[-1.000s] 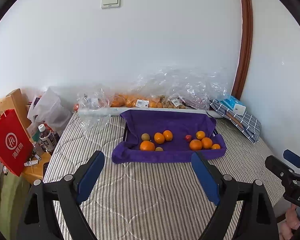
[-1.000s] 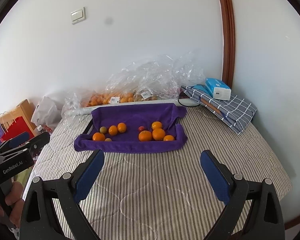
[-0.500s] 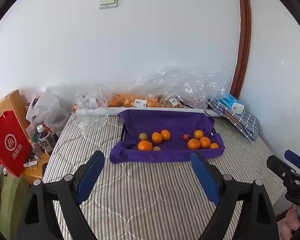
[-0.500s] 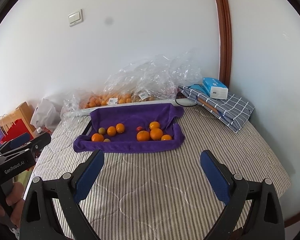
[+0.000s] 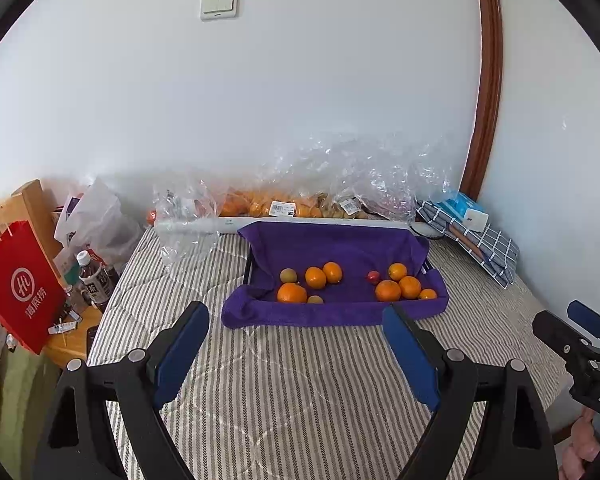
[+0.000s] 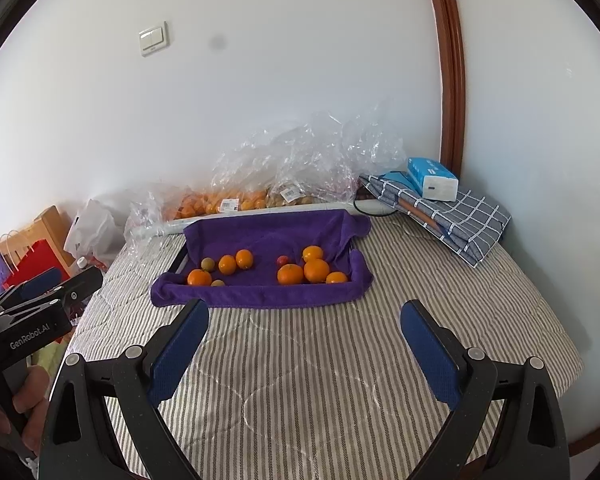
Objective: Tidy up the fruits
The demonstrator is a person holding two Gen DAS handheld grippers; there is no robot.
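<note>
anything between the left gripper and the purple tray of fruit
Nothing but bare striped quilt. In the left wrist view the left gripper stands open short of the tray, with no object on the stretch between.

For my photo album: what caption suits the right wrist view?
Open tongs hover over a striped quilt, facing oranges on a purple towel.

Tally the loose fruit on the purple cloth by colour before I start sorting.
Orange fruits: 7
Greenish-brown fruits: 2
Small red fruit: 1
Total: 10 on the purple cloth. The fruit bagged in plastic behind it is not counted.
</note>
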